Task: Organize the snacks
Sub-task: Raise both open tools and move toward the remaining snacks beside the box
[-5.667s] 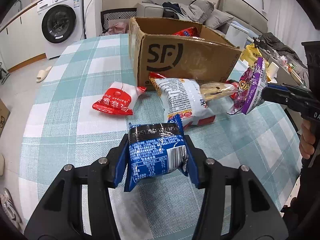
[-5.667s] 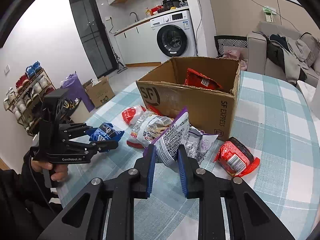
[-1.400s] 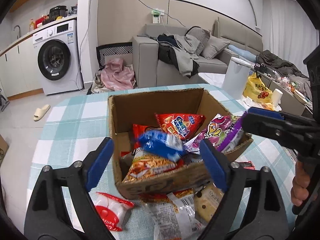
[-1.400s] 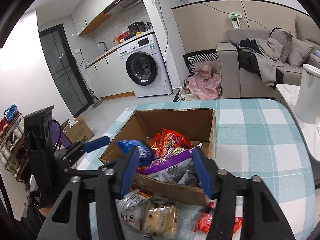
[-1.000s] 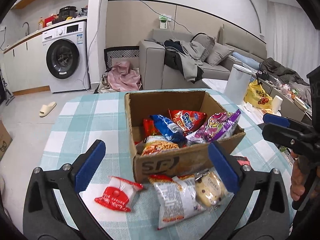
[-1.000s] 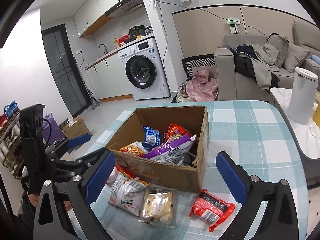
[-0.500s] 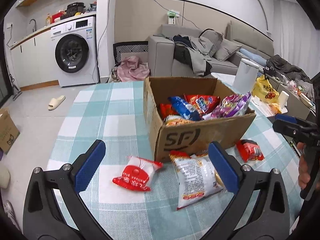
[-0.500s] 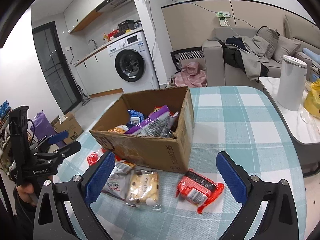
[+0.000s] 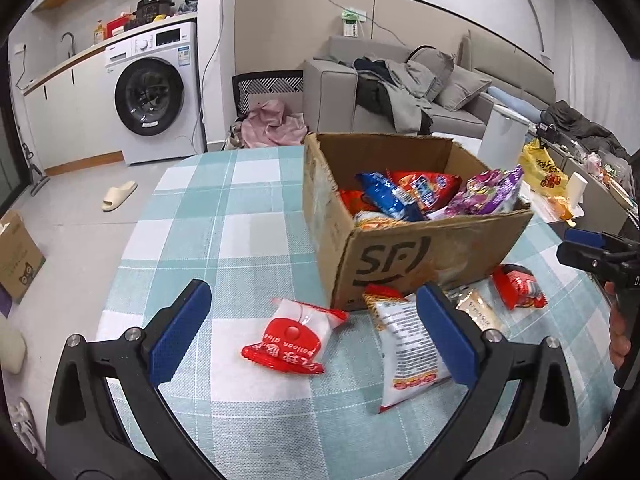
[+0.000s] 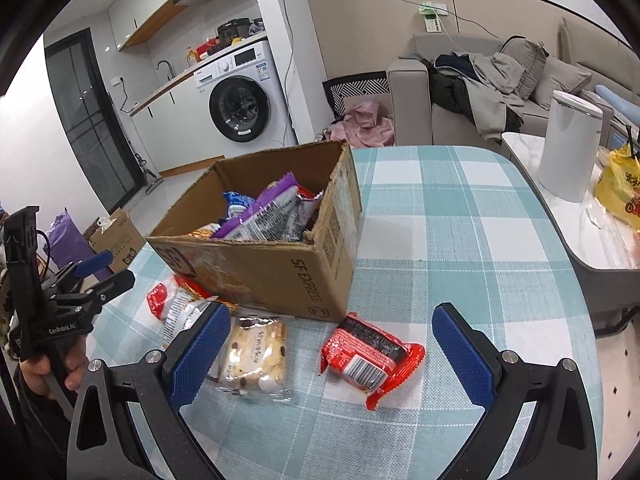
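Observation:
A cardboard SF box (image 9: 432, 254) (image 10: 280, 272) stands on the checked table and holds several snack packs, among them a blue pack (image 9: 384, 196) and a purple pack (image 9: 486, 194) (image 10: 260, 210). On the table in front of it lie a red-and-white pack (image 9: 294, 336), a white chips bag (image 9: 408, 356), a cookie pack (image 10: 254, 354) and a red pack (image 10: 370, 354) (image 9: 518, 286). My left gripper (image 9: 312, 338) is open and empty above the red-and-white pack. My right gripper (image 10: 334, 354) is open and empty above the cookie pack and the red pack.
The table edge (image 10: 568, 264) curves at the right, with a side table holding a white bin (image 10: 568, 146) and a yellow bag (image 10: 618, 194) beyond. A sofa (image 9: 400, 92) and a washing machine (image 9: 154, 92) stand behind. A cardboard box (image 9: 18, 256) sits on the floor.
Both grippers have opened, left the blue and purple packs in the box, and pulled back and down toward the packs lying on the table.

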### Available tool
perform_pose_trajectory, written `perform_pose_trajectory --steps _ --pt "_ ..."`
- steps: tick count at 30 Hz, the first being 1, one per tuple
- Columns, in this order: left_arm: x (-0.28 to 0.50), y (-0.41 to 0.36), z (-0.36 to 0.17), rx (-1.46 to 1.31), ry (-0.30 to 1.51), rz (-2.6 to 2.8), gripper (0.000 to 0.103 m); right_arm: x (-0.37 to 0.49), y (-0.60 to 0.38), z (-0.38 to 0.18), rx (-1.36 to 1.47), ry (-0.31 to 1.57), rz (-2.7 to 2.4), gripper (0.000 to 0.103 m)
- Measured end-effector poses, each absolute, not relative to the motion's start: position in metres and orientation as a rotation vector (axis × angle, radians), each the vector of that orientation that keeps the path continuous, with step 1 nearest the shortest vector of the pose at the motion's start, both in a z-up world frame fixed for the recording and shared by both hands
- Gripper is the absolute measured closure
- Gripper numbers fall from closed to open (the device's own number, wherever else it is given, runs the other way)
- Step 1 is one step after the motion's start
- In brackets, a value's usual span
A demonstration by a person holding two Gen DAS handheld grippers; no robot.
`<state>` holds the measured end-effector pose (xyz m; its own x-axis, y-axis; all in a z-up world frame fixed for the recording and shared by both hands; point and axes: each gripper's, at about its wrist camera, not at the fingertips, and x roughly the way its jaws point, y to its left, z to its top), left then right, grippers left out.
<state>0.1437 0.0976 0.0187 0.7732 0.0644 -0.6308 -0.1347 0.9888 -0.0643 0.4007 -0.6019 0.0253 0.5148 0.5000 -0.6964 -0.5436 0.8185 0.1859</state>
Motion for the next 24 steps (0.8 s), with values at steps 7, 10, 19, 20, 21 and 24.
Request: perform_pose_trajectory --steps 7,10,19,20,21,24 --pt "0.153 0.108 0.003 -0.113 0.712 0.146 0.001 0.41 -0.596 0.005 -0.103 0.882 0.594 0.0" --pt "0.159 0.115 -0.008 -0.124 0.738 0.161 0.001 0.413 -0.593 -0.004 -0.11 0.903 0.583 0.0" --pt "0.176 0.13 -0.037 -0.151 0.817 0.184 0.001 0.422 -0.597 -0.016 -0.084 0.928 0.567 0.0" --pt "0.177 0.13 -0.04 -0.152 0.822 0.184 0.001 0.423 -0.597 -0.017 -0.083 0.933 0.563 0.0" --pt "0.18 0.131 -0.043 -0.151 0.827 0.184 0.001 0.424 -0.598 -0.019 -0.081 0.937 0.561 0.0" --pt "0.184 0.13 -0.05 -0.142 0.836 0.186 0.001 0.426 -0.599 -0.022 -0.079 0.946 0.555 0.001"
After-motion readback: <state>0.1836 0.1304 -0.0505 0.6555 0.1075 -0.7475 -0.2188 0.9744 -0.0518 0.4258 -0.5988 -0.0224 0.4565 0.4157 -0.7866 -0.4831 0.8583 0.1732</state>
